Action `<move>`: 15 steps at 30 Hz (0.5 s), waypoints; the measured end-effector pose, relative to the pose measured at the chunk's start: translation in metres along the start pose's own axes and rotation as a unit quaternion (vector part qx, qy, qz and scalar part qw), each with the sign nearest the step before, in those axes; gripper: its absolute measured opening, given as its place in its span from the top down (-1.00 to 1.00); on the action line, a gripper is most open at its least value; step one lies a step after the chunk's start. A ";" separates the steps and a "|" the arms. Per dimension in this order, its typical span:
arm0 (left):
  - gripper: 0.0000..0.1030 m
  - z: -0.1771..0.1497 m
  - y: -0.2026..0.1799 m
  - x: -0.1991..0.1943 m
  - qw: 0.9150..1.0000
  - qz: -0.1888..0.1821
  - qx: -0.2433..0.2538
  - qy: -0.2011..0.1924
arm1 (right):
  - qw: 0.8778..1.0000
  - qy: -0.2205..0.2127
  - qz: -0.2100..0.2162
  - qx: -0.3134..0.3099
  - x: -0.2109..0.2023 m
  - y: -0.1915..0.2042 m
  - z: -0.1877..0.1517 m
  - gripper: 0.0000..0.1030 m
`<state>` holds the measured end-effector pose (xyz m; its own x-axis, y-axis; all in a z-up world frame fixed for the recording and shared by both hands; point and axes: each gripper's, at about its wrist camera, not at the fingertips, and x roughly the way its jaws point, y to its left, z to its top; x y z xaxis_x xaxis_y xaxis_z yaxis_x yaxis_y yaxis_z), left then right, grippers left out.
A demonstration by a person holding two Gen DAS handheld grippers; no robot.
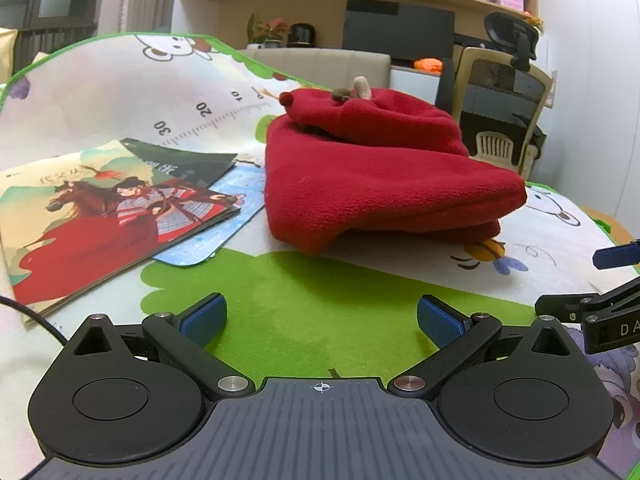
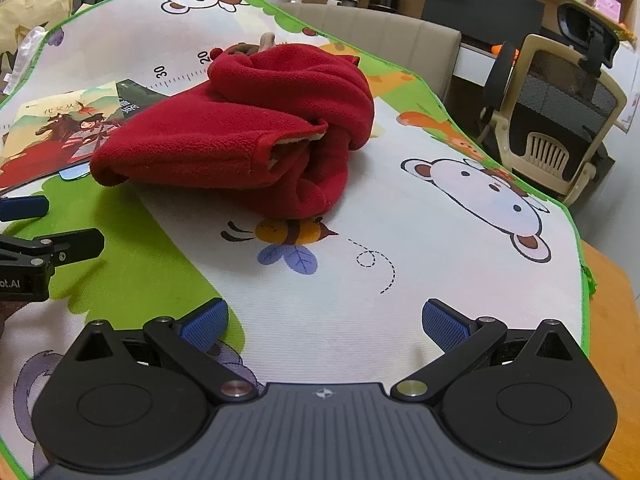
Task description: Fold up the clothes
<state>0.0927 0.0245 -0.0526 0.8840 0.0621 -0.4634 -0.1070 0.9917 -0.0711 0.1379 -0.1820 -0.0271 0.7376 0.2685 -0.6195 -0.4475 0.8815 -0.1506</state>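
Note:
A red fleece garment (image 1: 372, 172) lies folded in a thick bundle on the cartoon play mat (image 1: 304, 312), a small brown and beige trim showing on top. In the right wrist view the same garment (image 2: 240, 132) shows a sleeve opening facing me. My left gripper (image 1: 322, 320) hovers open over the green patch, short of the bundle, nothing between its blue pads. My right gripper (image 2: 324, 324) is open too, over the white part of the mat (image 2: 400, 280) below the bee drawing. Each gripper's fingers show at the edge of the other's view.
Picture books (image 1: 104, 216) and a blue card (image 1: 208, 236) lie left of the garment. The mat's right edge meets an orange tabletop (image 2: 612, 320). An office chair (image 2: 556, 120), a beige seat back (image 2: 380, 36) and shelves stand behind.

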 end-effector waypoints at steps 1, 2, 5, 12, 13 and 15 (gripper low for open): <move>-1.00 0.000 0.000 0.000 1.000 -0.001 0.000 0.000 | 1.000 0.000 0.000 -0.001 0.000 0.000 0.000 -1.00; -1.00 0.000 0.000 0.000 1.000 -0.001 0.000 0.000 | 1.000 0.001 0.000 -0.001 0.001 0.001 0.000 -1.00; -1.00 -0.001 -0.001 -0.001 1.000 -0.001 0.004 -0.001 | 1.000 0.004 0.002 0.000 0.002 0.000 0.001 -1.00; -1.00 -0.001 -0.002 0.000 1.000 -0.001 0.006 0.000 | 1.000 0.005 0.003 0.002 0.002 -0.001 0.000 -1.00; -1.00 -0.001 -0.002 0.000 1.000 -0.001 0.006 0.000 | 1.000 0.005 0.003 0.002 0.002 -0.001 0.000 -1.00; -1.00 -0.001 -0.002 0.000 1.000 -0.002 0.006 0.000 | 1.000 0.006 0.004 0.003 0.002 -0.002 0.001 -1.00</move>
<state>0.0922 0.0226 -0.0534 0.8845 0.0589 -0.4627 -0.0990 0.9931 -0.0628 0.1403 -0.1826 -0.0276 0.7280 0.2713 -0.6296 -0.4507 0.8815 -0.1413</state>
